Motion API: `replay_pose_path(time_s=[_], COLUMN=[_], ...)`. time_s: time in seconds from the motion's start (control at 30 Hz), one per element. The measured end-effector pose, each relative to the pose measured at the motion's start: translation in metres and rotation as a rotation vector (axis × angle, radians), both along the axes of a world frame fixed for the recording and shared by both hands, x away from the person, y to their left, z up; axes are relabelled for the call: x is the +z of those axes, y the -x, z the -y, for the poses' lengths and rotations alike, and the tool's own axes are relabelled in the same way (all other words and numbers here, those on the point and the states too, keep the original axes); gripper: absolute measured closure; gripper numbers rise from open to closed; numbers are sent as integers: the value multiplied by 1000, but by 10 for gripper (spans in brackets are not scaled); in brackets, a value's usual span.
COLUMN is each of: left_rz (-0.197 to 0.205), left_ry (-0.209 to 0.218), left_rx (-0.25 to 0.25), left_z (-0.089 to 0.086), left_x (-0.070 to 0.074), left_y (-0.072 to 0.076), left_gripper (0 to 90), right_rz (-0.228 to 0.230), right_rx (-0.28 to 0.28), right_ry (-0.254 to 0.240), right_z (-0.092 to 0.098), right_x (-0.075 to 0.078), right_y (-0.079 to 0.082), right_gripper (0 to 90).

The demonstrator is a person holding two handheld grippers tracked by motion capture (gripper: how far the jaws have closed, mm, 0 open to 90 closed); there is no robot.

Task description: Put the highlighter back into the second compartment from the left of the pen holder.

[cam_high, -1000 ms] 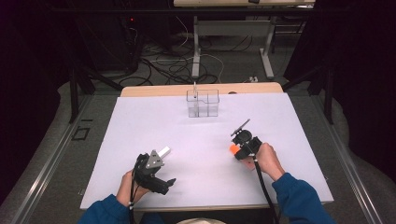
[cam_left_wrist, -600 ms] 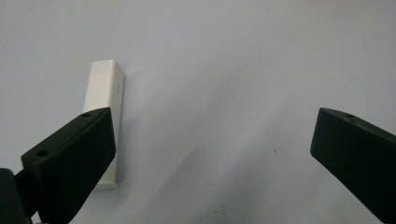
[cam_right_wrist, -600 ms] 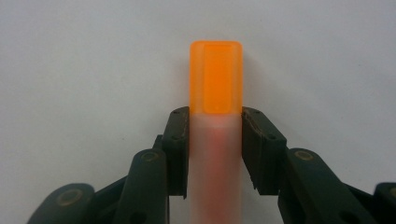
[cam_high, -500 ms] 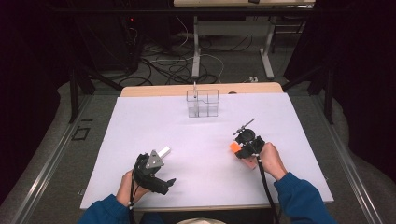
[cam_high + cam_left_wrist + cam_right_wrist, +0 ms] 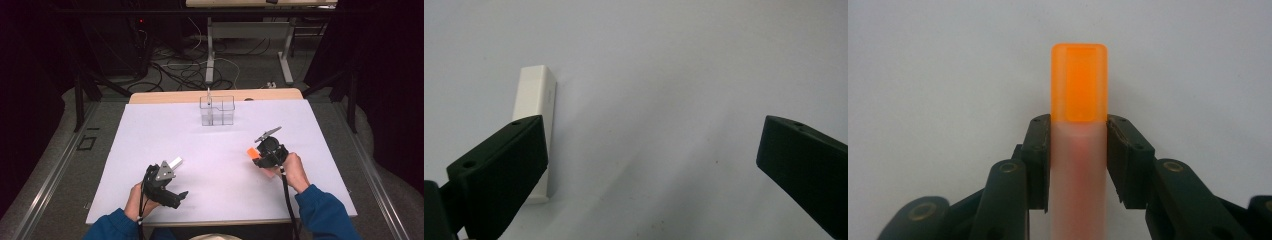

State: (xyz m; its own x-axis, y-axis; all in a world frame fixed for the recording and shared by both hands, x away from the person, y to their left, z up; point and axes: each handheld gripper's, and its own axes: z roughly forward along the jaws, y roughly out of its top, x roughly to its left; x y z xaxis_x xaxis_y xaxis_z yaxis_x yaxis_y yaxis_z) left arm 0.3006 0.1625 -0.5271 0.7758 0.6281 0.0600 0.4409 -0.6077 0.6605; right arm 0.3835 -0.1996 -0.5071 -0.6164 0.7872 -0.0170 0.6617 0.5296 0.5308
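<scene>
The right gripper clamps an orange block above the counter. The left gripper gapes wide, with a white block lying just beside its left jaw.

White-covered table with a white block and clear divided container.

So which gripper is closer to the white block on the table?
Left. The left gripper stands open right beside the white block, one jaw next to it. The right gripper, across the table, grips an orange-capped piece.
</scene>
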Motion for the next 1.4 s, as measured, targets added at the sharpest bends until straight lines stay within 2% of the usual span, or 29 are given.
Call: replay_pose_path(time_s=[0.07,0.13,0.4,0.53,0.6,0.63,0.67,0.77,0.83,0.93,1.07,1.4], left_rz=[-7,-9,-9,0,-9,-10,-6,6,-9,-10,6,3], left_ry=[-8,-11,-10,-3,-10,-10,-9,-3,-10,-10,-2,-3], left_rx=[-10,-13,-12,-8,-12,-12,-10,-3,-13,-12,-3,-2], left_z=[-1,-1,-1,0,-1,-1,0,0,-1,-1,0,1], left_x=[1,2,2,1,2,2,1,0,2,2,0,0], left_y=[0,0,0,0,0,0,0,0,0,0,0,0], left_gripper=[0,0,0,0,0,0,0,0,0,0,0,0], right_rz=[15,41,100,123,143,139,158,174,174,181,189,241], right_rx=[1,-1,15,23,4,19,14,12,11,18,21,26], right_ry=[-15,-8,-75,-76,-94,-89,-110,-133,-127,-137,-137,-160], right_z=[0,1,2,2,2,3,3,3,3,3,1,-2], right_x=[1,2,5,5,6,8,7,8,9,9,11,17], right_y=[1,1,1,2,3,3,3,3,2,1,0,-3], right_gripper=[644,644,644,644,645,645,645,645,644,644,644,644])
